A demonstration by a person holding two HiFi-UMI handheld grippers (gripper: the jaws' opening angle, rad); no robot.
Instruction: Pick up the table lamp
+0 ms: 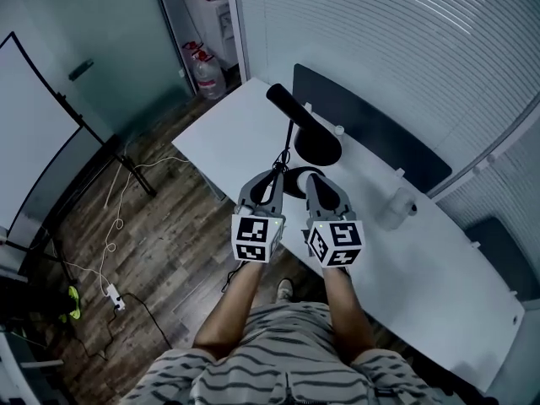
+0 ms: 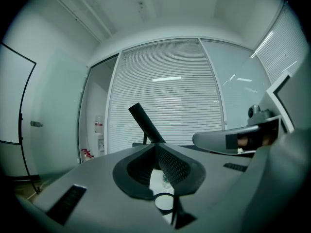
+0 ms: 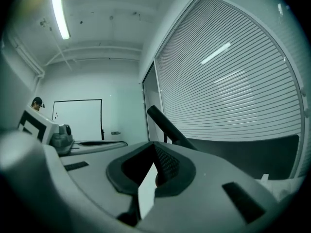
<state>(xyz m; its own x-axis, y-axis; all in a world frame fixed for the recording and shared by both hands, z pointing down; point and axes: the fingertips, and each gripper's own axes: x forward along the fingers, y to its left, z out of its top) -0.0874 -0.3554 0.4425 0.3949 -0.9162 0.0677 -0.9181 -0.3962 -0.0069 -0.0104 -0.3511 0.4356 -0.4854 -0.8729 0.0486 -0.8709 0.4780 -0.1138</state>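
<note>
You held both grippers side by side over the near edge of the table (image 1: 426, 264), the left gripper (image 1: 274, 178) and the right gripper (image 1: 310, 182). Only their own views showed the jaws: each pair was narrow, tips all but meeting, with just a sliver of table in the gap. Just beyond the tips, the head view showed the table lamp (image 1: 314, 142) standing on the table, its bar slanting far-left. Only the right gripper view caught the far whiteboard (image 3: 77, 118).

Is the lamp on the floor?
No, the black table lamp stands on the white table, not on the wooden floor beside it.
</note>
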